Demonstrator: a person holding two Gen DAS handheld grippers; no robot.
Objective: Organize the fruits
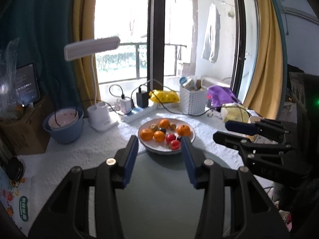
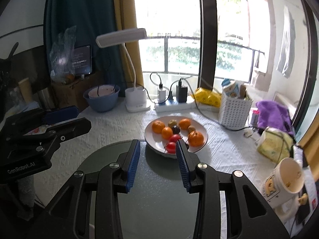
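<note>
A white plate (image 1: pixel 190 128) (image 2: pixel 203 129) on the white tablecloth holds several oranges (image 1: pixel 146 134) (image 2: pixel 196 138), two red fruits (image 1: pixel 175 145) (image 2: pixel 171 147), brownish kiwis (image 1: pixel 154 127) (image 2: pixel 172 123) and a dark plum (image 2: pixel 175 129). My left gripper (image 1: pixel 159 142) is open and empty, just short of the plate's near rim, above a round dark glass tray (image 1: pixel 159 179) (image 2: pixel 155 179). My right gripper (image 2: pixel 158 146) is open and empty, also just before the plate. Each gripper shows in the other's view: the right one (image 1: pixel 235 131), the left one (image 2: pixel 75 117).
Behind the plate are a white desk lamp (image 1: pixel 99 117) (image 2: pixel 135 97), a power strip with chargers (image 1: pixel 137 111) (image 2: pixel 173 103), a blue bowl (image 1: pixel 63 127) (image 2: pixel 101 97), a white basket (image 1: pixel 192 99) (image 2: pixel 234 111), a yellow bag (image 1: pixel 165 96), purple cloth (image 2: pixel 273 113) and a paper cup (image 2: pixel 287 179).
</note>
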